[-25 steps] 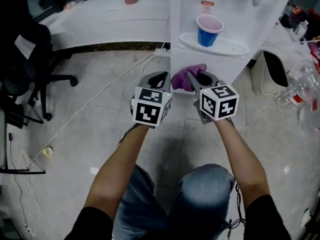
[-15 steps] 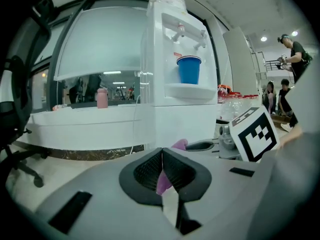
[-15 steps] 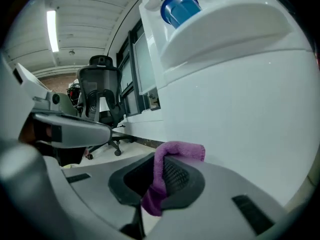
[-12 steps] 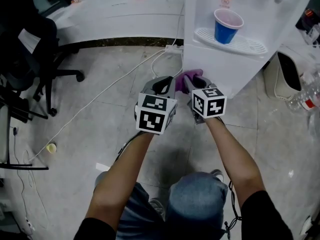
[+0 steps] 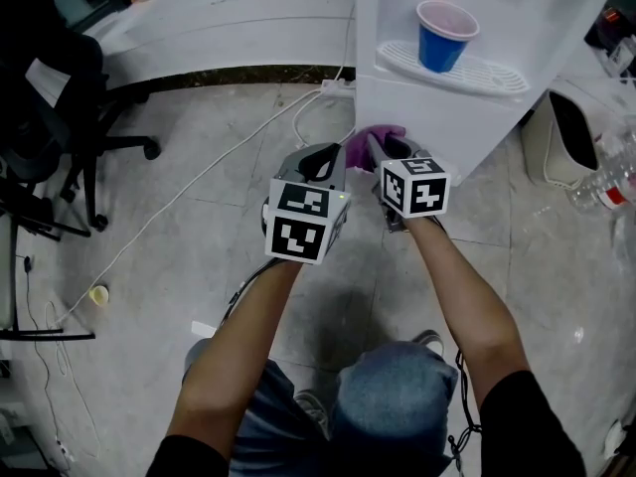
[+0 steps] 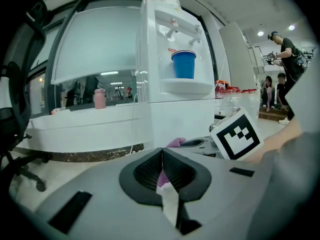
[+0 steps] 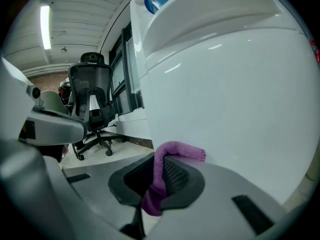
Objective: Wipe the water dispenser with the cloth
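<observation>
The white water dispenser (image 5: 437, 117) stands at the upper right, with a blue cup (image 5: 443, 36) on its drip tray (image 5: 479, 76). My right gripper (image 5: 383, 149) is shut on the purple cloth (image 5: 370, 142), which presses against the lower front panel near its left edge. In the right gripper view the cloth (image 7: 172, 151) curls out of my right gripper (image 7: 162, 166) onto the dispenser panel (image 7: 230, 99). My left gripper (image 5: 323, 159) is just left of the right one, shut and holding nothing. In the left gripper view my left gripper (image 6: 162, 151) points at the dispenser (image 6: 165, 111) and the cup (image 6: 184, 64).
A black office chair (image 5: 50, 117) stands at the left. A white cable (image 5: 199, 182) runs across the floor to a socket strip by the dispenser. Behind it is a white counter (image 5: 229, 28) with a pink bottle (image 6: 99, 98). A white bin (image 5: 566, 142) and plastic bottles (image 5: 606, 182) sit at the right.
The right gripper has slid the cloth leftwards along the lower panel, from near its middle to its left edge. The left gripper stayed shut beside it.
</observation>
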### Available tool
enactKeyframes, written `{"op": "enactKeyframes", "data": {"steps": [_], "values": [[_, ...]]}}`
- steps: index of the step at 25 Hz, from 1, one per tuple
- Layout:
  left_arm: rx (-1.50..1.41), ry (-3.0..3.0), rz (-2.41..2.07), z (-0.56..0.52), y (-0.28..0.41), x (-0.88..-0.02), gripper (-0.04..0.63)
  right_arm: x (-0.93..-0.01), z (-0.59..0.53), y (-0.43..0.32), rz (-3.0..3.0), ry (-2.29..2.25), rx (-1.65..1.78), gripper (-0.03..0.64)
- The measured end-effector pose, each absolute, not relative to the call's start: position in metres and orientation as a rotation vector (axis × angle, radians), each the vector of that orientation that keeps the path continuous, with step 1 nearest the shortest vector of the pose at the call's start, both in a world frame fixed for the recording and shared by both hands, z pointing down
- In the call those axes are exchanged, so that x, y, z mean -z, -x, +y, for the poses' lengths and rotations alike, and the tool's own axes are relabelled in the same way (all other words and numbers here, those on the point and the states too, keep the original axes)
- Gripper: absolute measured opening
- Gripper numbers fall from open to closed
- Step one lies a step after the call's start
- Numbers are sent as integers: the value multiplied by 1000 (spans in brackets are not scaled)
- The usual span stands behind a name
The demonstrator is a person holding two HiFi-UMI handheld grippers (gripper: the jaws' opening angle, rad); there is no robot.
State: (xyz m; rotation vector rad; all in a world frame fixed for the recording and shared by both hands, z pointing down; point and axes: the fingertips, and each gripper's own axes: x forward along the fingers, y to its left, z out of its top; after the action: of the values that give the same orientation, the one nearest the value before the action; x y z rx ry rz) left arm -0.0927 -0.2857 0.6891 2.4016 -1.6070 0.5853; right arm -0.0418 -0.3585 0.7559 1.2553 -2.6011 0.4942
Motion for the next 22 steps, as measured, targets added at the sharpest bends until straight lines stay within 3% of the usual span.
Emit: {"op": "enactKeyframes", "data": {"steps": [22], "values": [[-625,-2558,-1391,-307,-19,-688,26,-753,-359,-97,-2456,-1465,-465,32]]}}
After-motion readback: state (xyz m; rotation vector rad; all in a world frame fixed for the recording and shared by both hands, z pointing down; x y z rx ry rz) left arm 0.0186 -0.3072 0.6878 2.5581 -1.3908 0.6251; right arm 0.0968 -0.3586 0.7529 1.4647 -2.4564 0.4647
